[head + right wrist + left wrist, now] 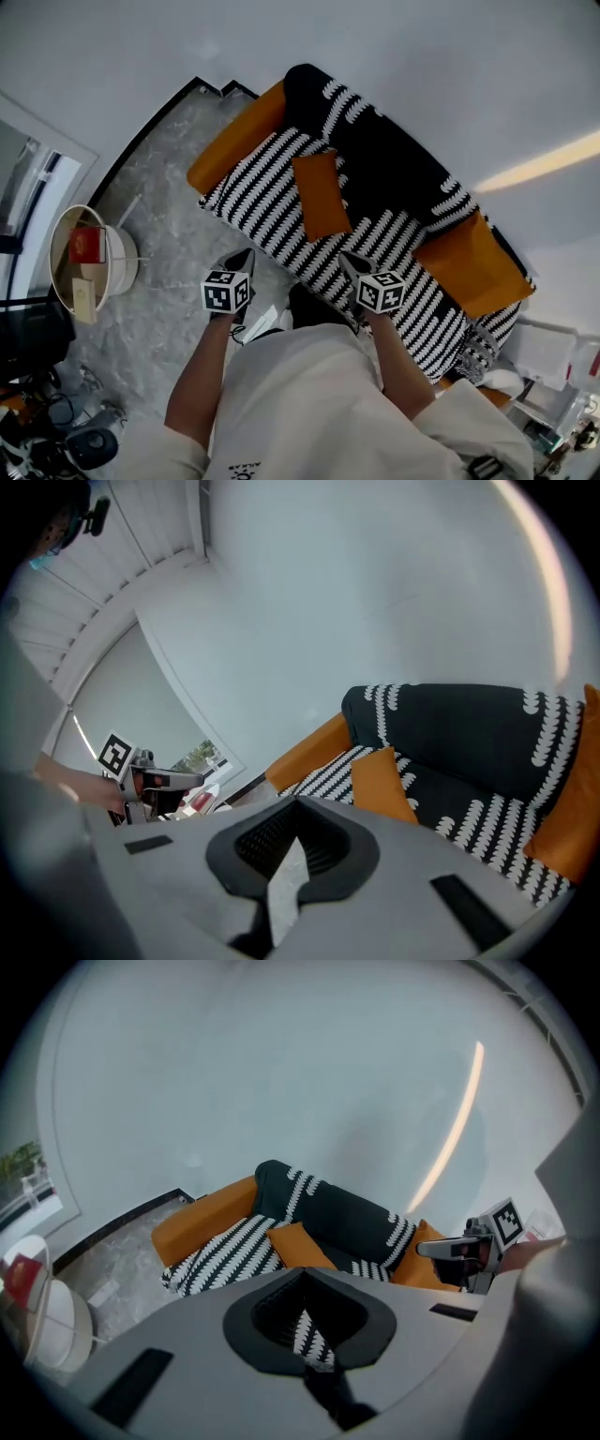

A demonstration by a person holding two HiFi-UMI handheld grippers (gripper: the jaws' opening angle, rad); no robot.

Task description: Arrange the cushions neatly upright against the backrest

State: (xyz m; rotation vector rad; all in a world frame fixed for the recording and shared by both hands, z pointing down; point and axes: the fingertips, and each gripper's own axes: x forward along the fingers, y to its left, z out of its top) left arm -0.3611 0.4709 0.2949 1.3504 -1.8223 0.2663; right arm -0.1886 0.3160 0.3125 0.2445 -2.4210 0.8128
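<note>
Orange cushion (321,195) lies flat mid-seat on the striped sofa (262,202), at 12 o'clock from my grippers, its far end near the black backrest (394,155). A second orange cushion (472,262) slumps at 2 o'clock. Left gripper (242,259) and right gripper (351,262) are fully closed and hold nothing. Risk: if I arrive closed, I probably shove the cushion askew; a shallow pinch on soft fabric may slip. Grey marble floor (178,253); round side table (127,262) at 9 o'clock; white walls (450,66).
</note>
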